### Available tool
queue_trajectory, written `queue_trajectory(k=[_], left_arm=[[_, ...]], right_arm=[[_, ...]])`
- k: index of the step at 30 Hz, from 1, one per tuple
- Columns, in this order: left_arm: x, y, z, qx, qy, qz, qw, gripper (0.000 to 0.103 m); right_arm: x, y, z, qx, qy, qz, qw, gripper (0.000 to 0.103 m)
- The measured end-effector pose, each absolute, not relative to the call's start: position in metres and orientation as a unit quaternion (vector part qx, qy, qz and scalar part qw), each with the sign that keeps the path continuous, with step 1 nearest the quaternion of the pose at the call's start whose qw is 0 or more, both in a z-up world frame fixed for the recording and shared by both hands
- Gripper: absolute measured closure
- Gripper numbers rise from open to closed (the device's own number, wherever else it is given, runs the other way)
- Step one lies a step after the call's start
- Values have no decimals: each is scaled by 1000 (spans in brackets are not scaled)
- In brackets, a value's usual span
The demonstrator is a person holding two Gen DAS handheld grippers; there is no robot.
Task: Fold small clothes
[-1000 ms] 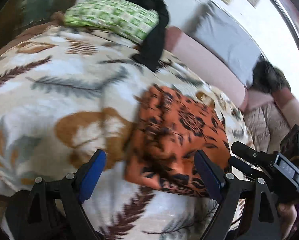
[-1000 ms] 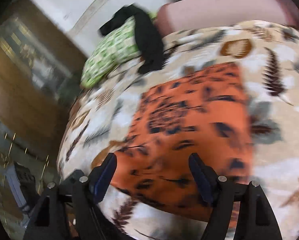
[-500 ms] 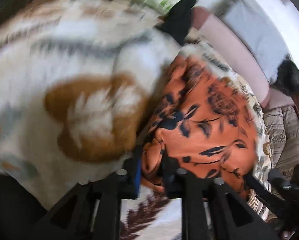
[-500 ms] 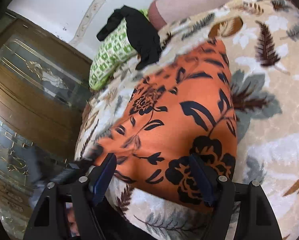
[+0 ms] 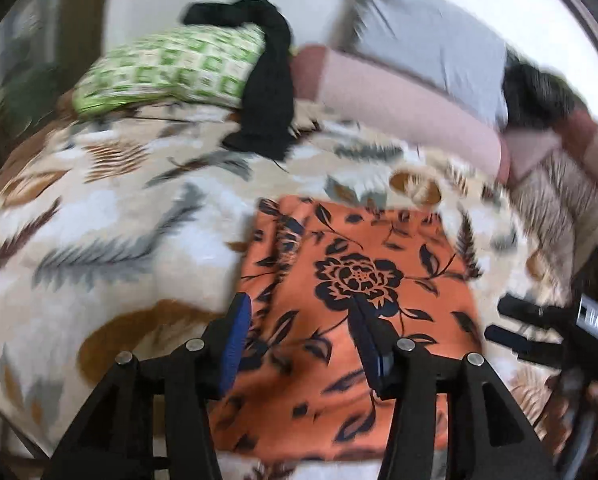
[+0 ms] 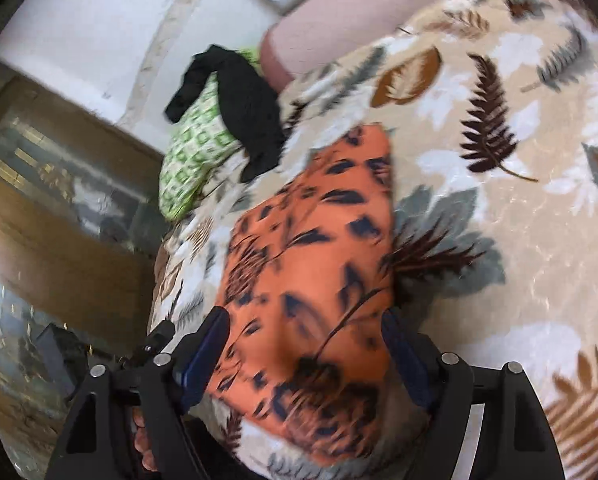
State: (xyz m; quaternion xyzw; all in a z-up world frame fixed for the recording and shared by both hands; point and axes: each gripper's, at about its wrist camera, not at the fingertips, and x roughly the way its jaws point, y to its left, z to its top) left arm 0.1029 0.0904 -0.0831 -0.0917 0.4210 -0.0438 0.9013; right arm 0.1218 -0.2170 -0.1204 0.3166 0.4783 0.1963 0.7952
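Left wrist view showed the orange floral garment (image 5: pixel 355 320) folded on the bed blanket (image 5: pixel 99 208); both grippers' jaws stood apart, the left gripper (image 5: pixel 303 340) having just reopened, so a snagged edge risked undoing the fold.

Orange black-flowered garment (image 5: pixel 351 320) lies folded flat on leaf-patterned blanket (image 5: pixel 111 216)

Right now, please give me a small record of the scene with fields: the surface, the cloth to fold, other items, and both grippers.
surface: leaf-print blanket on a bed
cloth to fold: orange floral cloth, lying flat in a rough rectangle
other items: green checked pillow at the far end, black garment draped over it
left gripper: fingers open above the orange cloth, just been opening, nothing pinched
right gripper: fingers open, spread over the near end of the cloth, no grip visible
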Motion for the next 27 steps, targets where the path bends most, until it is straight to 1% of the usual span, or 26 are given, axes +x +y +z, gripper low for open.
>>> queue_trajectory(k=[3,5,6,7,8,10,11,12,13,14,15,17,18,19,20,22,23,24,25,26,27], left_arm=[[128,81,-108,-54,452,-30,890,52],[137,84,-129,-56,479,-22,876,46],[137,87,-135,-58,476,-21,877,44],[137,86,-135,-49,472,-19,880,44],[135,84,-132,-40,469,-18,882,44],[133,85,-131,-34,466,-20,884,44],[133,86,-133,-37,466,-19,884,43],[134,85,-135,-39,466,-19,884,43],[135,83,-134,-37,467,-20,883,43],[134,81,-130,-32,466,-16,884,43],[133,80,-126,-34,466,-17,884,44],[126,82,-113,-51,456,-33,888,44],[123,80,-107,-52,446,-40,893,44],[119,78,-101,-47,434,-49,898,44],[116,76,-99,-39,425,-55,903,43],[120,74,-112,-22,445,-47,894,43],[126,76,-127,-23,473,-40,880,40],[130,81,-140,-40,484,-41,873,36],[128,83,-140,-40,472,-43,879,35],[126,82,-137,-30,471,-45,880,35],[124,80,-134,-24,468,-46,882,35]], right_arm=[[148,-227,-152,381,505,203,747,22],[161,-227,-172,427,514,213,713,22],[166,-224,-184,445,523,221,693,22],[170,-218,-193,440,537,222,684,33],[169,-214,-192,426,543,212,692,54],[158,-206,-162,392,519,214,729,63],[154,-202,-151,365,509,215,750,64],[154,-198,-153,343,517,206,756,64],[159,-198,-167,335,542,190,747,64],[163,-202,-185,344,565,174,729,59],[163,-208,-190,375,558,179,718,55],[159,-214,-176,393,532,198,723,34],[157,-217,-166,391,514,203,736,30],[159,-221,-158,390,496,202,749,28],[163,-225,-154,396,485,199,754,28],[176,-231,-161,418,487,190,743,27],[190,-230,-177,435,506,190,720,27],[200,-226,-188,438,525,201,701,27],[207,-219,-196,426,545,197,695,49],[205,-216,-185,411,538,194,710,59],[203,-212,-173,395,526,200,726,62]])
